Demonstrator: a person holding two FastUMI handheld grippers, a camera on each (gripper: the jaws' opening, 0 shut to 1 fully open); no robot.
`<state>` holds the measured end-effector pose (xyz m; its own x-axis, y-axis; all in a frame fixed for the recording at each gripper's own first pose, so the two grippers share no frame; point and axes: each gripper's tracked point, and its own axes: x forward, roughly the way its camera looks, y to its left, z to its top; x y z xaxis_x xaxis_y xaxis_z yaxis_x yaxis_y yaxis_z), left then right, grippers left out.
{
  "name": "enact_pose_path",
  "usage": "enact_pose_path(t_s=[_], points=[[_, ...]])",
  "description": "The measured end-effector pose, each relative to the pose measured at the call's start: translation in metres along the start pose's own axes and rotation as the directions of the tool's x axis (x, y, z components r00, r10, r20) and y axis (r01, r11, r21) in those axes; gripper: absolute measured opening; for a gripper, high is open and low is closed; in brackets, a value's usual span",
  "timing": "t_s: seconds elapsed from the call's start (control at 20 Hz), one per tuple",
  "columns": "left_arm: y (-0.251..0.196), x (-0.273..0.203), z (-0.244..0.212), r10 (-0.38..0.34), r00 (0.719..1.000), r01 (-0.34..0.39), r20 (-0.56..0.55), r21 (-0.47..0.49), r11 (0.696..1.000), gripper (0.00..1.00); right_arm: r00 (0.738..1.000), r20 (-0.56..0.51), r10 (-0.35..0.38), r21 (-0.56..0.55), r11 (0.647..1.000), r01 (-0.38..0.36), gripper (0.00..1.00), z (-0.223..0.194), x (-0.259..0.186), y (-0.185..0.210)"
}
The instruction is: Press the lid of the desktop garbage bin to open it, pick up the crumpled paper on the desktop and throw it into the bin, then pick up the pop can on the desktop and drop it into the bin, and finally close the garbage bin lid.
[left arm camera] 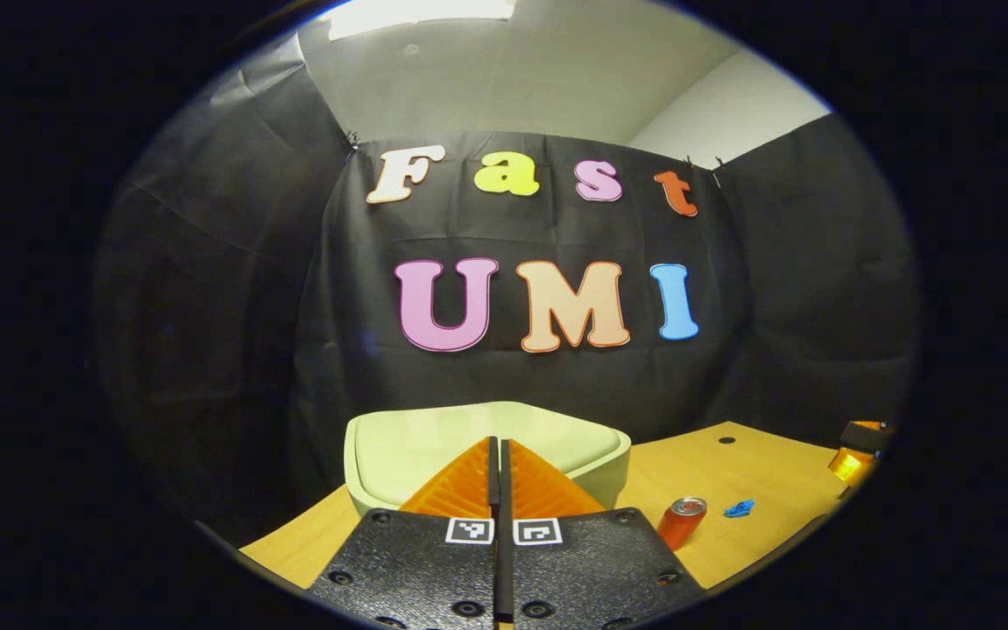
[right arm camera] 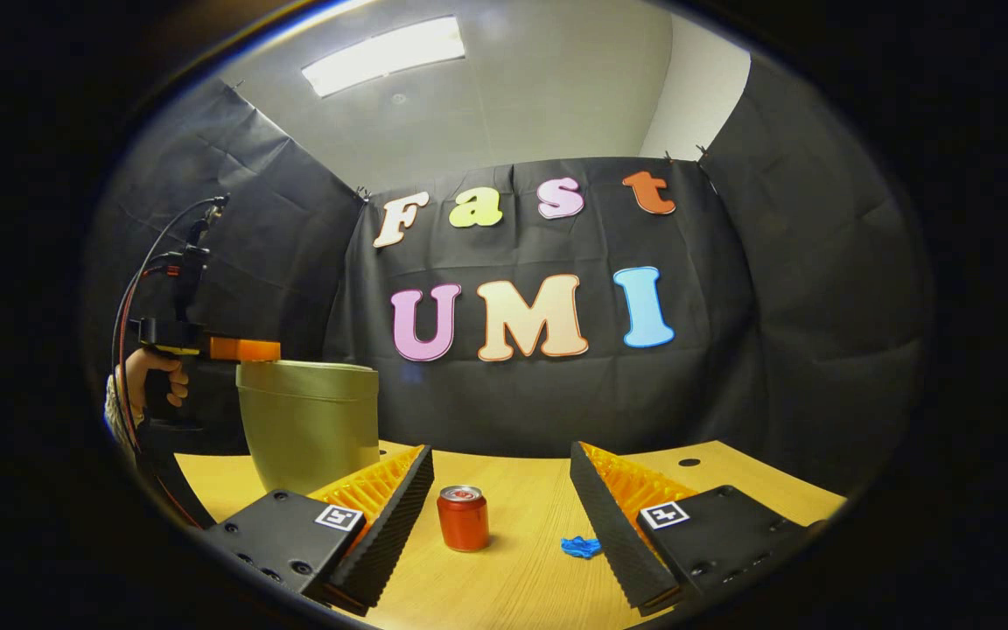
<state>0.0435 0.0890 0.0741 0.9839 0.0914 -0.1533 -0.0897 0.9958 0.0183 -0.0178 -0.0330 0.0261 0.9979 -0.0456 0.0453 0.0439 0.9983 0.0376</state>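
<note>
Wood-grain desktop (right arm camera: 521, 560) carried a pale green, smooth-walled garbage bin (right arm camera: 310, 424) with its lid (left arm camera: 469, 433) down, and over that lid hovered the left gripper (left arm camera: 500, 451), fingers clenched together on nothing, contact with the lid impossible to tell. The right gripper (right arm camera: 500, 490) stood released, ridged fingers (right arm camera: 395, 512) wide apart, framing the upright red pop can (right arm camera: 462, 518). The blue crumpled paper (right arm camera: 581, 547) lay just beside the can.
</note>
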Motion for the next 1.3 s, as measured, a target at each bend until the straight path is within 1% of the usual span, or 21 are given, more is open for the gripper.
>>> enact_pose_path(t_s=[0.05,0.15,0.25,0.35,0.4,0.45,0.55,0.75,0.8,0.85,0.9,1.1,1.3], points=[[-0.002,0.0,0.0,-0.003,1.0,0.003,-0.003,0.001,1.0,0.0,1.0,0.006,-0.002,0.0,1.0,0.002,0.99,0.003,-0.001,-0.001],[-0.001,0.001,-0.001,-0.008,1.0,0.009,-0.03,0.033,0.999,0.0,1.0,0.02,-0.008,0.002,1.0,0.008,0.99,0.008,-0.003,-0.002],[0.0,0.0,-0.003,-0.013,0.999,0.014,-0.048,0.033,0.999,0.0,1.0,0.03,-0.009,0.006,1.0,0.009,0.99,0.011,-0.006,-0.003],[-0.001,-0.002,0.003,-0.003,0.999,0.004,-0.045,0.037,0.999,0.0,0.999,0.041,-0.008,0.003,1.0,0.008,0.99,0.015,-0.008,-0.003],[-0.001,-0.002,0.005,0.006,0.999,-0.005,-0.033,0.036,0.999,0.0,0.999,0.047,-0.01,-0.002,1.0,0.01,0.99,0.017,-0.009,-0.004],[-0.006,-0.002,0.009,-0.003,1.0,0.004,-0.027,0.031,1.0,0.0,0.999,0.053,-0.015,-0.006,1.0,0.016,0.99,0.02,-0.009,-0.006],[-0.025,-0.005,0.013,-0.043,0.999,0.043,-0.003,0.024,0.999,0.0,0.998,0.058,-0.024,-0.004,1.0,0.024,0.99,0.021,-0.01,-0.01],[-0.034,-0.01,0.044,-0.049,0.995,0.044,0.091,0.052,0.998,0.0,0.998,0.058,-0.021,0.018,1.0,0.02,0.99,0.021,-0.011,-0.009],[-0.035,-0.013,0.048,-0.047,0.993,0.041,0.105,0.064,0.997,0.0,0.998,0.06,-0.024,0.015,1.0,0.023,1.0,0.022,-0.01,-0.01],[-0.038,-0.015,0.05,-0.051,0.992,0.043,0.117,0.069,0.997,0.0,0.998,0.06,-0.027,0.01,1.0,0.026,0.99,0.022,-0.009,-0.011],[-0.044,-0.019,0.051,-0.063,0.99,0.056,0.123,0.065,0.996,0.0,0.998,0.058,-0.027,0.007,1.0,0.027,1.0,0.02,-0.009,-0.011],[-0.055,-0.035,0.032,-0.1,0.987,0.096,0.125,0.033,0.995,0.0,0.999,0.04,-0.019,0.002,1.0,0.019,0.99,0.013,-0.006,-0.007],[-0.062,-0.045,0.0,-0.139,0.983,0.142,0.117,-0.014,0.99,0.0,0.999,0.012,-0.034,-0.019,0.999,0.034,0.99,-0.003,0.002,-0.01]])
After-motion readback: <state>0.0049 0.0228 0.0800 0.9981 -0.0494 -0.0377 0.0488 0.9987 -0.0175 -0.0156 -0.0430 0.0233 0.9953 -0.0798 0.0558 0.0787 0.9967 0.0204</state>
